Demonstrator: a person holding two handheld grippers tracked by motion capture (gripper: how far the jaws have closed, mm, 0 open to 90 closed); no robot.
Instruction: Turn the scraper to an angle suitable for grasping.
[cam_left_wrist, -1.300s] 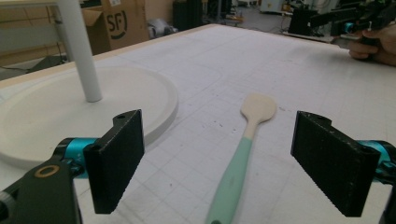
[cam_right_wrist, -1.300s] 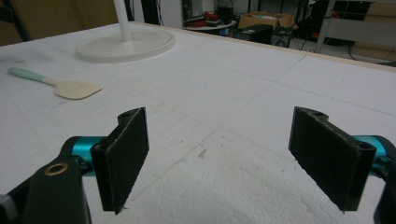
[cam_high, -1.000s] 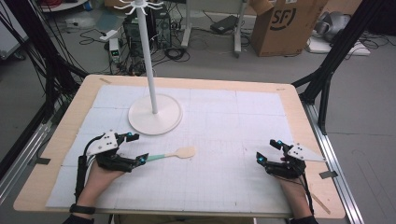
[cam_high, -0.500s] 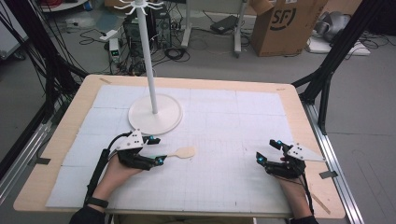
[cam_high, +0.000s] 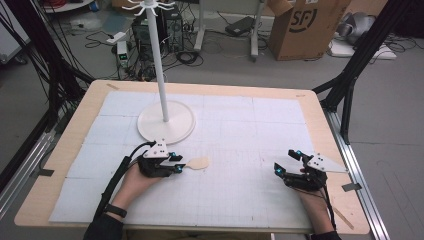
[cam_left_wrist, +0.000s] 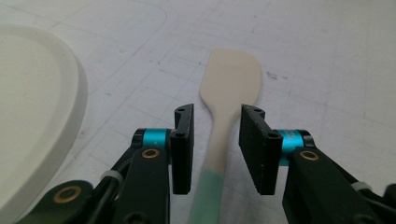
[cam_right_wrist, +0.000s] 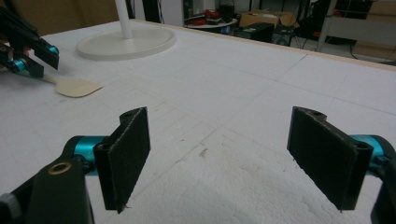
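The left gripper (cam_left_wrist: 215, 140) has its jaws set on either side of the narrow neck of a small spatula (cam_left_wrist: 231, 86); they have just been closing, yet a thin gap shows on each side of the handle, so the pads do not seem to press on it yet. The spatula lies flat on the white foam mat (cam_high: 240, 130), left of the middle and nearer the front edge, its pale blade pointing toward the right edge and its green-tinted handle end running back under the gripper. It looks light, stiff and thin, with a smooth face that could slip, so the neck just behind the blade, where the jaws stand now, seems the sound place to pinch. Just behind it stands the round white base of a hook stand (cam_high: 165, 121). The right gripper (cam_high: 292, 172) rests near the front right corner, jaws wide apart and empty.
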